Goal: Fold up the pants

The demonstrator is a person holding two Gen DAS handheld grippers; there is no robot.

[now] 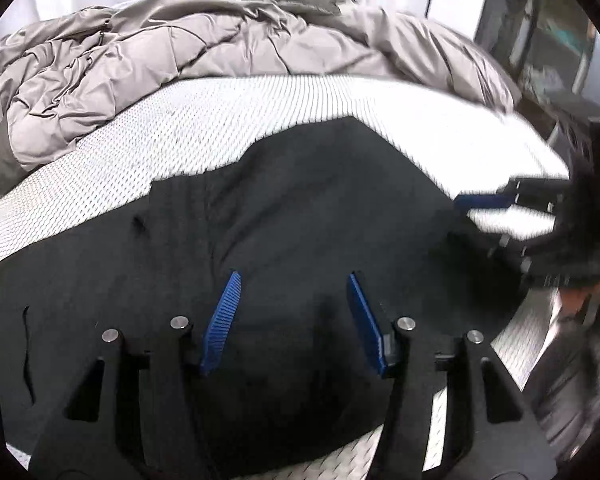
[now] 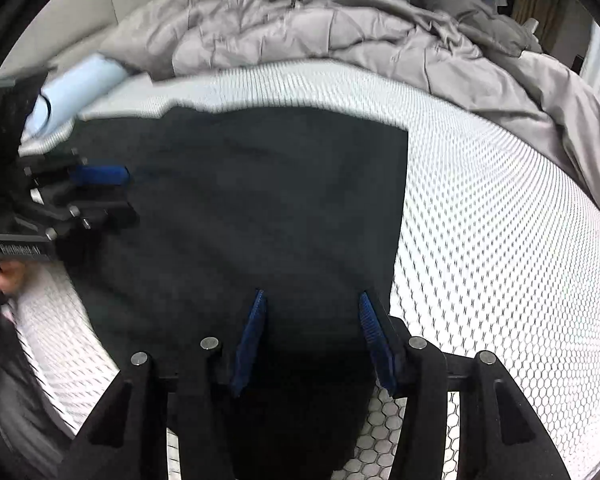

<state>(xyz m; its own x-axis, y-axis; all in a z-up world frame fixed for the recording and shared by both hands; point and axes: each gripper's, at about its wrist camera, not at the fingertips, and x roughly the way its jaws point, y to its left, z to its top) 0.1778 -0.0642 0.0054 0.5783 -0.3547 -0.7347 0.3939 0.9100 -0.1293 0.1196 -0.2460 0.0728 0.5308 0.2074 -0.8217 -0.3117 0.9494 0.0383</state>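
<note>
Black pants lie flat on the white mattress, with a squared folded edge on the right in the right wrist view. My left gripper hovers over the dark cloth, blue pads apart, nothing pinched between them. It also shows blurred at the left of the right wrist view. My right gripper stands open above the near part of the pants, close to their right edge, its jaws empty. It appears blurred at the right edge of the left wrist view, over the pants' border.
The mattress has a white honeycomb cover. A crumpled grey duvet is heaped along the back. A light blue pillow lies at the far left. A hand grips the left tool. Dark furniture stands beyond the bed's right side.
</note>
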